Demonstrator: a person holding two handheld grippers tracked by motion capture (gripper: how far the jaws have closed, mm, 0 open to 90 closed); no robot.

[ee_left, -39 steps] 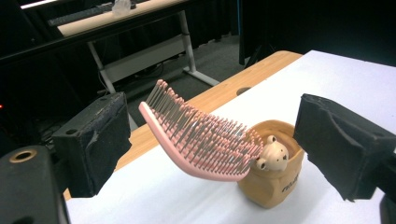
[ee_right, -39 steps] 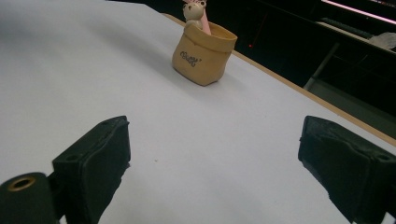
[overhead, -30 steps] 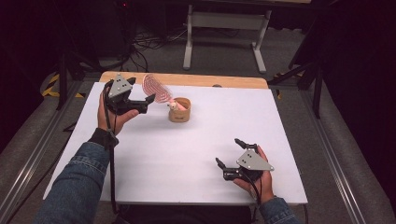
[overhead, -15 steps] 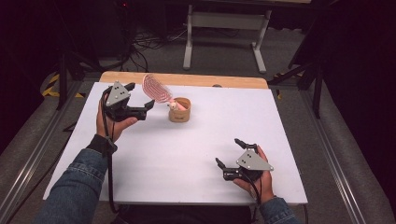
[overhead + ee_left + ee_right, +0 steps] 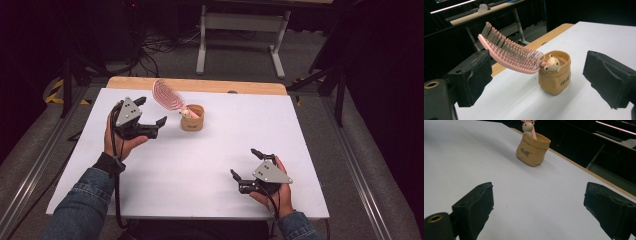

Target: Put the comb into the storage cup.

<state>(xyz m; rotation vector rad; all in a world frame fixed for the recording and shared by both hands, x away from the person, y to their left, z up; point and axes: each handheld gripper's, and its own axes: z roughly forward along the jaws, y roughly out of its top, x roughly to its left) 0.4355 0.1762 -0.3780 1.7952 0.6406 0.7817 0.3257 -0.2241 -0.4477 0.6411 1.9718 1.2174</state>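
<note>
While lettering is showing on the front of the tan holder (image 5: pixel 554 76), it's reading too small and blurred to make out in either gripper view. Holder is sitting upright on the white table (image 5: pixel 210 165), far-centre, shaped like a little sack with a rolled rim. Pink hairbrush (image 5: pixel 510 53) is standing handle-down inside it, head leaning out over the rim toward the far left, bristles facing up. Small bear figure (image 5: pixel 552 63) is poking up at the rim beside the brush handle, touching it; can't tell whether it's part of the holder or the brush.

Left gripper (image 5: pixel 149 116) is hovering just left of the holder, jaws spread wide, nothing between them, not touching brush or holder. In the left gripper view the brush head is overlapping the left jaw, but contact isn't showing.

Right gripper (image 5: pixel 246 168) is sitting low at the near right of the table, well apart from the holder, jaws also wide apart and holding nothing. Wooden table edge (image 5: pixel 200 85) is showing past the white surface on the far side.
</note>
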